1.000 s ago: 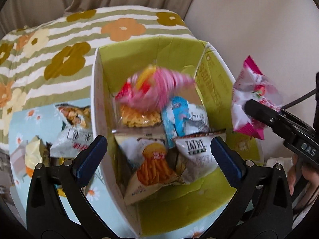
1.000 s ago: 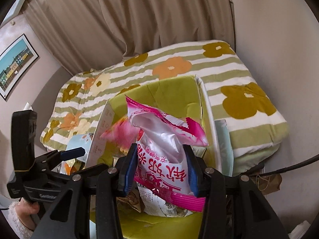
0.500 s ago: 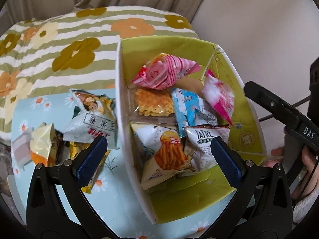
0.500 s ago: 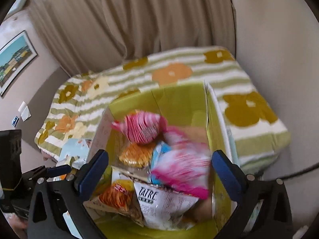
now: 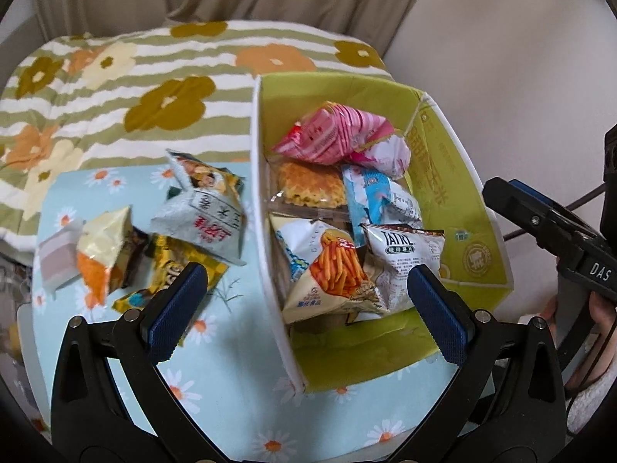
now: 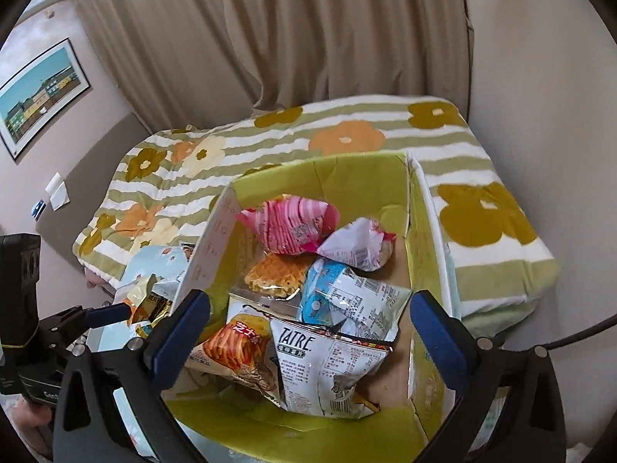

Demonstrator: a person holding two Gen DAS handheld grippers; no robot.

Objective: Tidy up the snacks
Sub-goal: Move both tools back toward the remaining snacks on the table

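Note:
A green-lined cardboard box [image 5: 459,177] [image 6: 358,169] holds several snack bags: a pink striped bag [image 5: 331,135] [image 6: 289,223], a white and pink bag [image 5: 387,154] [image 6: 358,249], a blue bag [image 5: 376,193], an orange fries bag [image 5: 331,266] [image 6: 235,351] and a TATRE bag [image 5: 401,254] [image 6: 320,362]. Loose bags lie left of the box: a grey-white one [image 5: 204,208], a yellow-orange one [image 5: 102,247] and a yellow-black one [image 5: 173,266]. My left gripper [image 5: 304,308] is open and empty over the box's left wall. My right gripper [image 6: 308,328] is open and empty above the box.
The box and loose snacks sit on a light blue daisy cloth [image 5: 216,366] in front of a green-striped flowered blanket [image 5: 135,77]. Beige curtains [image 6: 308,38] hang behind. A wall stands close on the right [image 5: 520,58]. A framed picture [image 6: 34,92] hangs on the left wall.
My right gripper opened and dropped the white and pink bag into the box, where it now rests. The left gripper drew left and back, bringing the loose bags into view.

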